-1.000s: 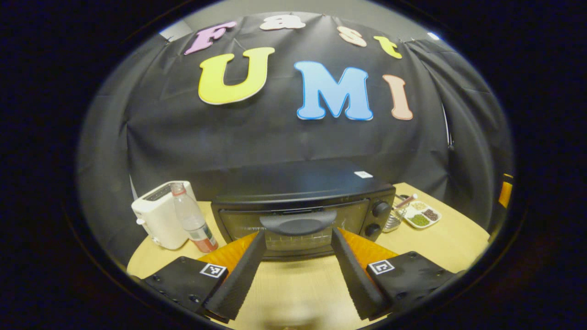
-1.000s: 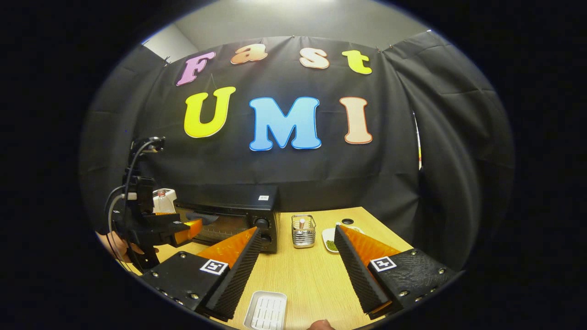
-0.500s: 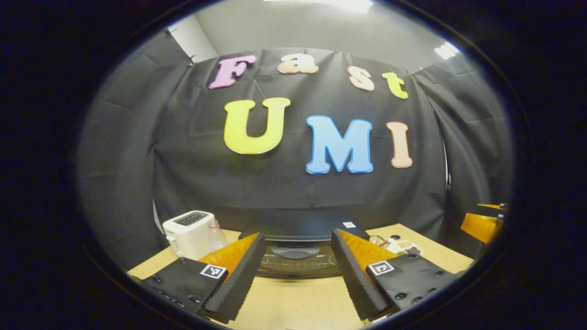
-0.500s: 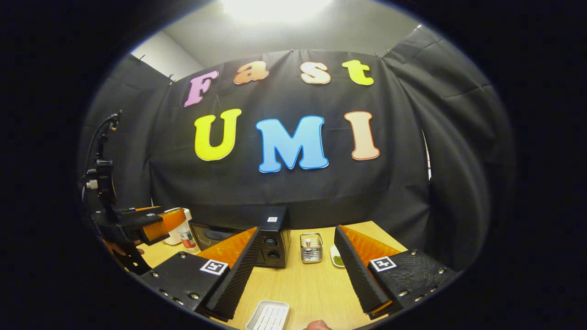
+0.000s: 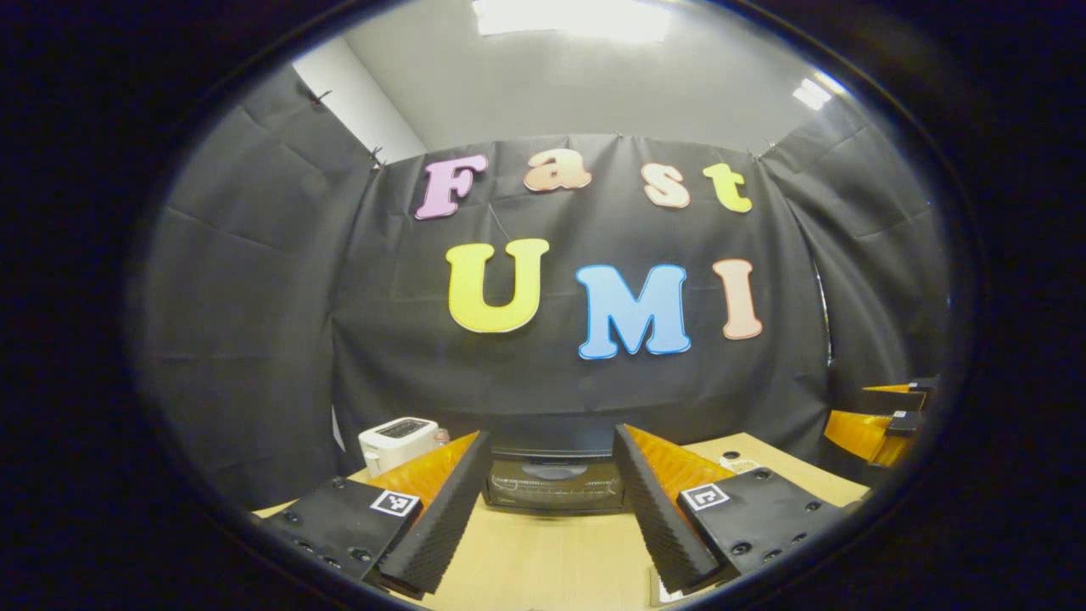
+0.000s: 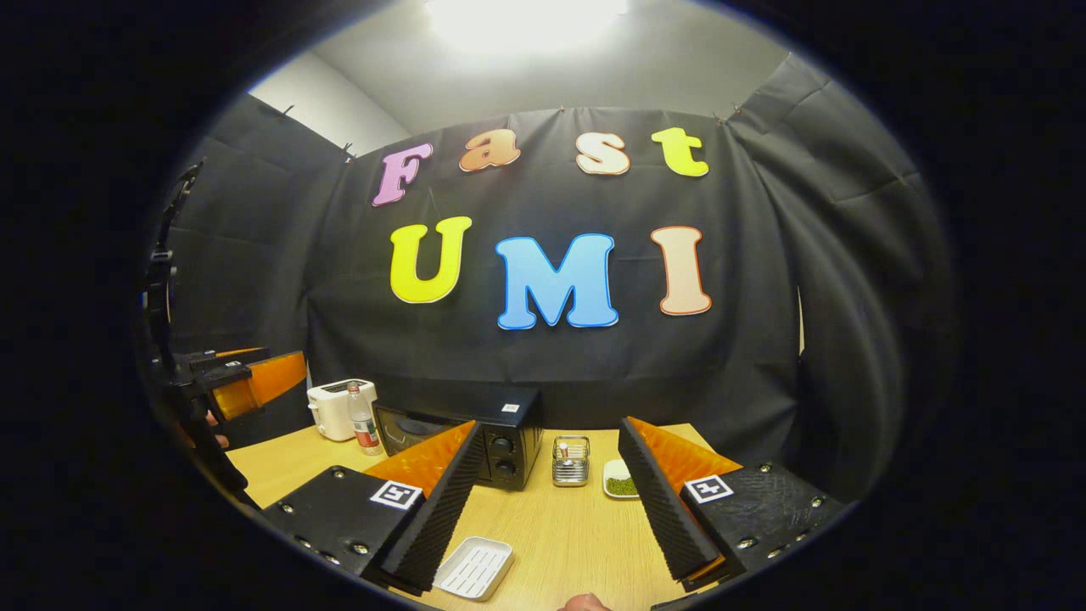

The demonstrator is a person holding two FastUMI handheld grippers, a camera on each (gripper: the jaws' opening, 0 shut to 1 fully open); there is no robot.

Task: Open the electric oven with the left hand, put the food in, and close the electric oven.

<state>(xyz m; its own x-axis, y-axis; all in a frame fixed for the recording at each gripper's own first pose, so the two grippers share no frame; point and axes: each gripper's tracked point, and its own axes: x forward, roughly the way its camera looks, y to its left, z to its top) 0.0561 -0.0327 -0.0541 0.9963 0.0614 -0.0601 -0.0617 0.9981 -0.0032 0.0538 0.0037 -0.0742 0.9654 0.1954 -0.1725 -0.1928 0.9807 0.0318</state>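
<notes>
The black electric oven (image 5: 551, 485) stands on the wooden table (image 5: 543, 560) straight ahead in the left gripper view, its door shut and the handle (image 5: 547, 469) at the top of the glass. My left gripper (image 5: 550, 434) is open and empty, well back from the oven. In the right gripper view the oven (image 6: 488, 437) sits left of centre. My right gripper (image 6: 550, 424) is open and empty above the table. The left gripper (image 6: 250, 382) hangs raised at the far left there. A white ridged tray (image 6: 473, 567) lies below my right gripper's left finger.
A white toaster (image 6: 333, 409) and a plastic bottle (image 6: 365, 422) stand left of the oven. Right of it are a wire basket (image 6: 570, 461) and a small dish of green beans (image 6: 624, 485). The right gripper (image 5: 882, 416) shows at the right edge of the left gripper view.
Both grippers have drawn back and tilted upward, so the oven looks smaller and lower. The left gripper, close to the oven handle a second ago, is now far from it. The door stays shut.
</notes>
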